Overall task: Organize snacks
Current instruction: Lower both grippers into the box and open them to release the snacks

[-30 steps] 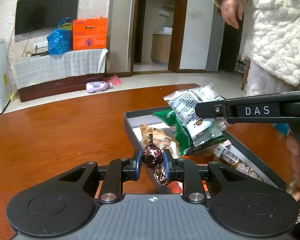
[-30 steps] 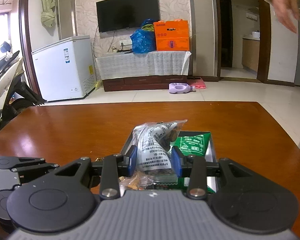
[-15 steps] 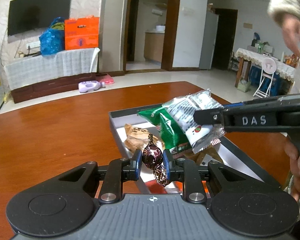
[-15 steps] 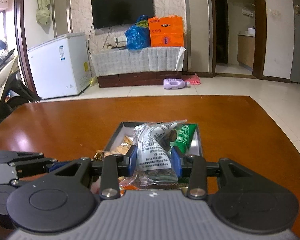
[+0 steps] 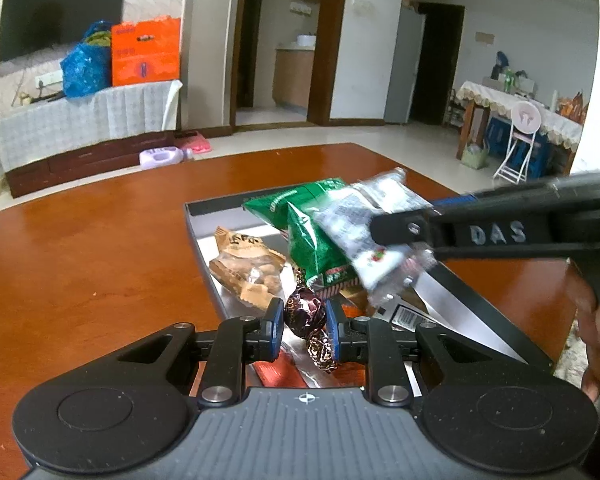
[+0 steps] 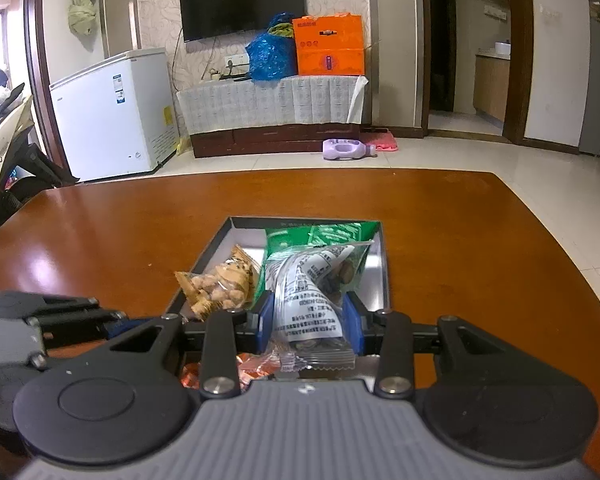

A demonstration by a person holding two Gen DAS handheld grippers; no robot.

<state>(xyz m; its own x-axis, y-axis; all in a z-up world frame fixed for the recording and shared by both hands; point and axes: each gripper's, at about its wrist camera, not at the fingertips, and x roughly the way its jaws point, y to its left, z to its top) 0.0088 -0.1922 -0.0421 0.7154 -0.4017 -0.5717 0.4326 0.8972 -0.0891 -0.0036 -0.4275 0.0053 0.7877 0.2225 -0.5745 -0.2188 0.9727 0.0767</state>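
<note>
My left gripper [image 5: 302,316] is shut on a dark foil-wrapped chocolate [image 5: 303,312] above the near end of the grey tray [image 5: 472,304]. My right gripper [image 6: 309,316] is shut on a clear and white snack packet [image 6: 309,292] and holds it over the tray [image 6: 384,264]. In the left wrist view that packet [image 5: 374,224] hangs from the right gripper's black fingers [image 5: 404,228]. Green packets [image 5: 308,236] and a tan biscuit packet [image 5: 246,260] lie in the tray; they also show in the right wrist view as green packets [image 6: 328,236] and a biscuit packet [image 6: 220,284].
The tray sits on a brown wooden table [image 5: 80,256]. Orange wrappers [image 6: 236,368] lie at the tray's near end. The left gripper's body [image 6: 28,320] shows at the left of the right wrist view. A person's hand [image 5: 596,320] grips the right tool.
Both grippers have moved in over the tray. The white packet has come down onto the green packets. The chocolate stays clamped. The bystander's hand has left view.
</note>
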